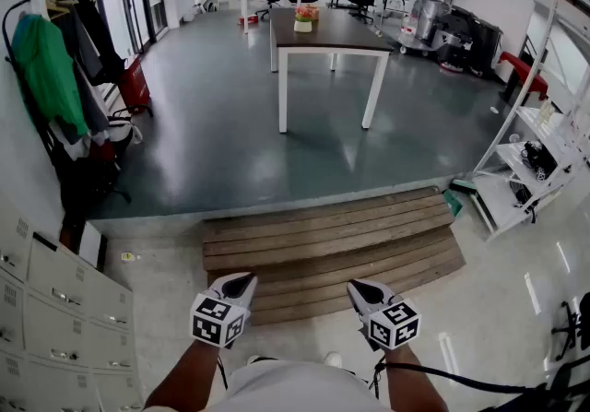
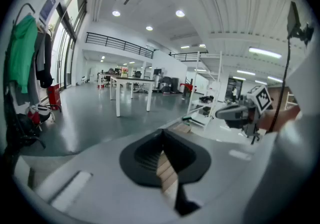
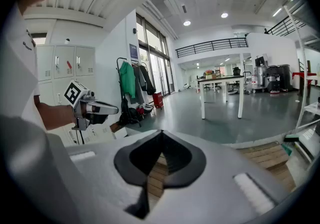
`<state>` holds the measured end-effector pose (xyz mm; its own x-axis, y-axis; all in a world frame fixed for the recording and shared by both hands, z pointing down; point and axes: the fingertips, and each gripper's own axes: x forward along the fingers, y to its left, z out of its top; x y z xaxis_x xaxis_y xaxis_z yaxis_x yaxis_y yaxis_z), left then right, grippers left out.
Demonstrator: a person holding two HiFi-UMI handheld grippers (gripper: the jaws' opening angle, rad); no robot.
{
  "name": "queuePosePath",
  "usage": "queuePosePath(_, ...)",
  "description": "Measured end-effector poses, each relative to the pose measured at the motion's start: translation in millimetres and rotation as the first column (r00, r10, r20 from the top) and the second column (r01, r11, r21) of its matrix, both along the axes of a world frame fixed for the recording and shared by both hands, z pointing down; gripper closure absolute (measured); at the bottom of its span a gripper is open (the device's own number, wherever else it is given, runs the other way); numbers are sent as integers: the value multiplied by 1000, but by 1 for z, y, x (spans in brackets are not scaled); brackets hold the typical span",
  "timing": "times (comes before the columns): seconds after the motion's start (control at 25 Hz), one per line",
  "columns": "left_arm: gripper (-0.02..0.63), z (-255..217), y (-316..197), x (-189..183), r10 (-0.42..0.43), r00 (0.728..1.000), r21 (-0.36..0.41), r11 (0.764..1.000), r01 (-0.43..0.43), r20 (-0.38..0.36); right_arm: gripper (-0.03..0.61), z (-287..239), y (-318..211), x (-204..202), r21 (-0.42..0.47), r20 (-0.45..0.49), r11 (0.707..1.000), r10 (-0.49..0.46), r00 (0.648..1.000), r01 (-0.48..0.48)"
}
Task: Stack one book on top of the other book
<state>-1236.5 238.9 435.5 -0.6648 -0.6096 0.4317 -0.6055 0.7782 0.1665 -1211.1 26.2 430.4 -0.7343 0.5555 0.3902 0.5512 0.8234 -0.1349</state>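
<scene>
Your left gripper point(image 1: 240, 286): jaws closed together, nothing between them, held low in front of your body. Your right gripper point(image 1: 363, 289): jaws likewise closed and empty, beside the left and apart from it. One wooden platform point(image 1: 332, 249): on the floor just ahead of both. One table point(image 1: 350, 37): well beyond, with small coloured items point(image 1: 304, 18) at its far edge, too small to tell whether they are the books.

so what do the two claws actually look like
The left claw and right claw are both pale grey-white shells that taper to a point, with black ribbed lining inside. Each carries a white cube printed with black square markers. A black cable trails from the right one.
</scene>
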Motion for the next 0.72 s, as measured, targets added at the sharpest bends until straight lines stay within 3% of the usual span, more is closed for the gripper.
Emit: queuePosePath(0.72,607,-2,17,3,-15,1000,-14,1000,16,5,577,1,20,1,-28,-15,1000,4,1000,-4)
